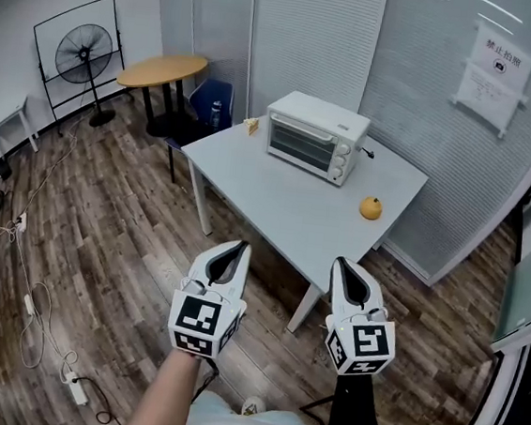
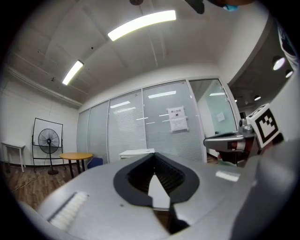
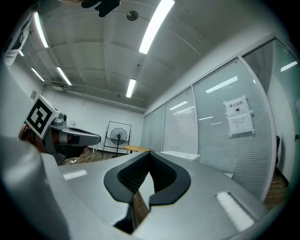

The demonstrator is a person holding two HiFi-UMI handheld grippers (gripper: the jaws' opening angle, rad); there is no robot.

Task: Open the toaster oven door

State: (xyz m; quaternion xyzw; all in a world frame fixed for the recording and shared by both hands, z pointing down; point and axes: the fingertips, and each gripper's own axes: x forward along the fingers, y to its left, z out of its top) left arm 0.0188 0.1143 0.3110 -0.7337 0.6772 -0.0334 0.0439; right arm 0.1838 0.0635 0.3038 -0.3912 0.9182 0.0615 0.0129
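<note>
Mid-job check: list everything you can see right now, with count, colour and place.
toaster oven: 1, white, door shut, far side of the table
table: 1, white, mid-room
orange: 1, orange, on the table, right of the oven
small item: 1, yellowish, table's far left corner; too small to identify
round table: 1, wooden top, behind left
fan: 1, black, by the left wall
chair: 1, blue, between the tables
notice: 1, white, on the glass wall, right
power strip: 1, white, floor, lower left
left gripper: 1, white, shut, empty, short of the table
right gripper: 1, white, shut, empty, beside it
</note>
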